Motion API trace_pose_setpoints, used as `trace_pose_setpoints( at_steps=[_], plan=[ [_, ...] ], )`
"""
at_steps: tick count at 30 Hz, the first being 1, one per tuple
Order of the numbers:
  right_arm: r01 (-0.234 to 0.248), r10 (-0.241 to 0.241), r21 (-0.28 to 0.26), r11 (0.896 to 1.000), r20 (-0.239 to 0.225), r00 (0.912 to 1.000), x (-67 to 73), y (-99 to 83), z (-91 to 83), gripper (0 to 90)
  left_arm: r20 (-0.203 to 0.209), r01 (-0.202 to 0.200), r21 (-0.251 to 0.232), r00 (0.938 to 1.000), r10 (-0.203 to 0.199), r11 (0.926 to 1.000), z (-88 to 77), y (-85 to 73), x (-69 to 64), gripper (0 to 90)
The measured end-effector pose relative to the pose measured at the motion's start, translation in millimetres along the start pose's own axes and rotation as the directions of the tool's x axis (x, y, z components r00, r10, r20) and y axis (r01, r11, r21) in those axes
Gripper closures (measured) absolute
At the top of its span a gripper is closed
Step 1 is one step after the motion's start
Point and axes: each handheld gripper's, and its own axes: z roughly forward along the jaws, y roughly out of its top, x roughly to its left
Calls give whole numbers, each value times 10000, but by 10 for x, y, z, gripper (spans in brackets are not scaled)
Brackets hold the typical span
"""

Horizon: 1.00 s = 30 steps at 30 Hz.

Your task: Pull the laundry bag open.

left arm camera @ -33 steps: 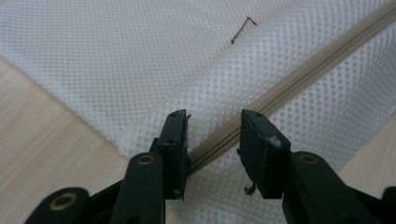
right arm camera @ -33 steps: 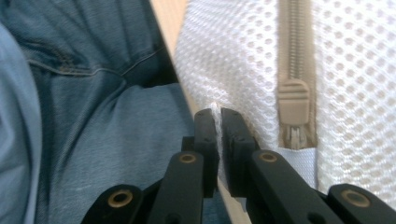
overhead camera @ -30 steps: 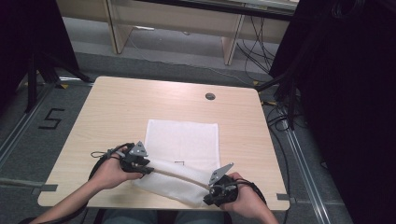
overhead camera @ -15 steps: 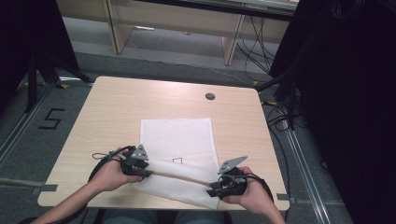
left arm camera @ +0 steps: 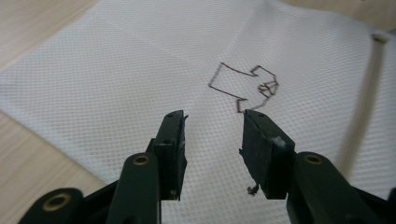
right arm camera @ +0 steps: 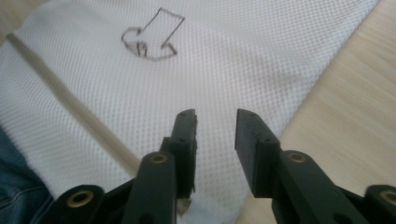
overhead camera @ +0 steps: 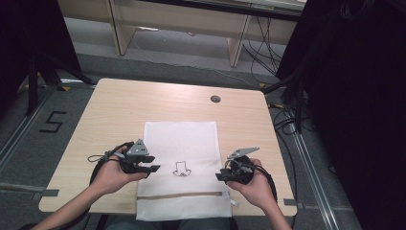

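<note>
A white mesh fabric bag [overhead camera: 182, 167] with a small line drawing lies flat at the lower centre of the high view, on the pale wooden desk [overhead camera: 119, 110], its near edge overhanging. It looks light, soft and limp; the side edges suit a pinch. Left gripper [overhead camera: 149, 168] and right gripper [overhead camera: 219, 176] stand apart, holding nothing; the right's jaws have just been closing.

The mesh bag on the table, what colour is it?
White mesh bag with a small dark outline drawing; clearest in the left gripper view.
</note>
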Motion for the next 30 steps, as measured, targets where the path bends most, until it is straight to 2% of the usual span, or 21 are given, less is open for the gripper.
trace_pose_setpoints(
  at_steps=[1,2,3,5,6,8,9,10,11,13,14,15,17,19,21,23,24,25,26,27,30],
  plan=[
    [-133,133,-202,9997,14,9999,-9,20,51,731,113,-28,113,9999,27,9999,37,-16,4,598],
    [89,-90,94,9999,138,9999,-29,46,70,762,173,-158,347,9997,152,9993,78,-35,10,610],
    [-3,0,146,9999,168,9999,-26,55,117,787,200,-155,558,9997,144,9983,109,-53,-2,626],
    [116,-138,742,9972,291,9995,-26,67,179,831,759,-604,1402,9959,501,9883,171,-94,-45,664],
    [162,-196,938,9955,355,9992,-19,63,215,847,1116,-1128,1946,9895,922,9744,174,-98,-44,669],
    [212,-254,1213,9924,334,9991,-6,48,276,870,1362,-1083,2108,9874,805,9715,201,-123,-87,684],
    [-71,-3,1496,9887,496,9988,22,42,289,879,1460,-1187,2197,9854,877,9683,216,-130,-92,691],
    [362,-422,1444,9889,388,9984,6,36,326,884,1409,-605,2011,9895,322,9777,251,-159,-144,698],
    [380,-445,1587,9866,381,9983,12,31,350,885,1528,-1162,2336,9849,816,9654,253,-163,-117,706],
    [402,-489,1824,9824,431,9979,19,21,394,885,1497,-1160,2503,9855,799,9612,289,-196,-139,724],
    [132,-242,2018,9793,522,9983,36,20,401,886,1479,-1128,2469,9859,777,9624,295,-202,-141,728],
    [427,-518,1887,9811,436,9977,20,20,425,885,1483,-1145,2491,9858,789,9617,295,-195,-137,735],
    [250,-381,2120,9769,577,9976,31,23,442,883,1418,-1285,2495,9853,951,9598,305,-190,-120,743],
    [372,-502,2108,9768,567,9971,26,30,476,881,1272,-1350,2491,9862,1058,9590,311,-182,-100,755],
    [371,-513,2081,9774,631,9967,16,50,497,881,1166,-1238,2473,9884,973,9610,322,-179,-79,758],
    [305,-452,2093,9774,656,9968,21,72,514,881,1000,-1347,2443,9885,1132,9603,330,-168,-31,760],
    [324,-475,2080,9776,680,9966,7,85,522,881,907,-1204,2453,9908,1009,9620,335,-168,-18,760],
    [247,-404,2102,9773,706,9967,6,98,529,881,839,-1325,2430,9898,1152,9609,337,-162,6,760],
    [306,-457,2015,9790,707,9965,-4,111,540,882,764,-1201,2439,9916,1044,9623,342,-162,19,760],
    [111,-279,2057,9786,791,9965,-2,124,548,883,681,-1289,2414,9909,1157,9618,345,-156,38,760],
    [254,-424,1818,9830,906,9950,-36,169,590,883,382,-1065,2322,9942,1003,9668,363,-150,76,760]
  ],
)
